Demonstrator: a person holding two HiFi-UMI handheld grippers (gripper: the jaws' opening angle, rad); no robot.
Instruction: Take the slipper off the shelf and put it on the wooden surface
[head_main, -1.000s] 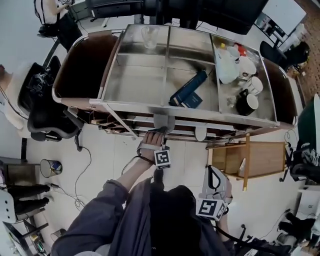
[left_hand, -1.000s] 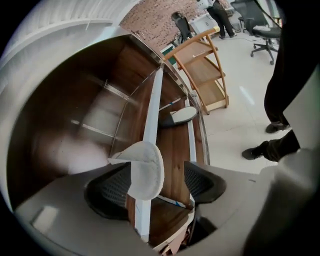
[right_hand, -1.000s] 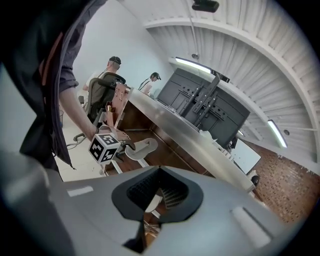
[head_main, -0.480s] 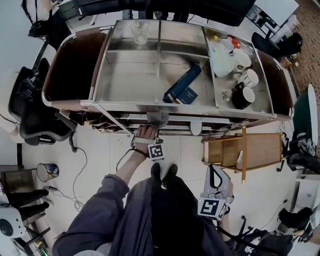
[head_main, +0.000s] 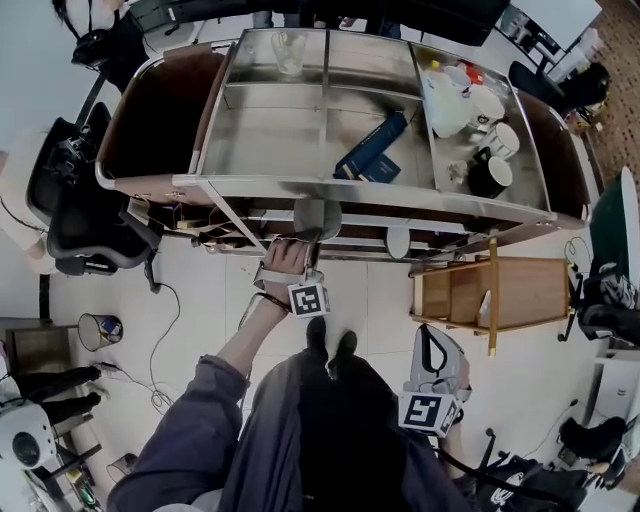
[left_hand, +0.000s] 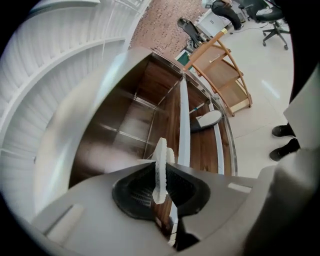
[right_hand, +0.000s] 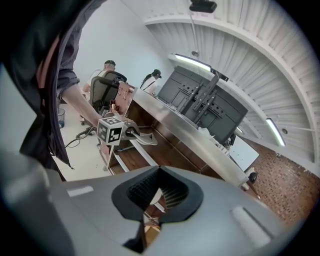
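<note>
A pale grey slipper (head_main: 318, 216) lies on the lower wooden shelf (left_hand: 202, 150) of a steel-topped cart (head_main: 270, 140), half hidden under the top's front edge. My left gripper (head_main: 306, 246) reaches in from the front and is shut on the slipper's thin white edge (left_hand: 160, 170), which stands between the dark pads. The right gripper view shows the left gripper (right_hand: 141, 137) holding that slipper (right_hand: 149, 142) at the shelf. A second slipper (head_main: 398, 241) rests further right on the same shelf. My right gripper (head_main: 428, 336) hangs low by the person's side, shut and holding nothing.
The cart top holds a dark blue box (head_main: 372, 148), a glass (head_main: 290, 50) and several mugs (head_main: 490, 170). Brown wooden surfaces (head_main: 155, 115) flank the steel top. A small wooden stand (head_main: 480, 300) sits right of the cart. Office chairs (head_main: 85, 225), a bin (head_main: 100, 330) and cables lie on the left.
My left gripper's jaws have come shut on the slipper's edge under the cart top. The right gripper has stayed by the person's side.
</note>
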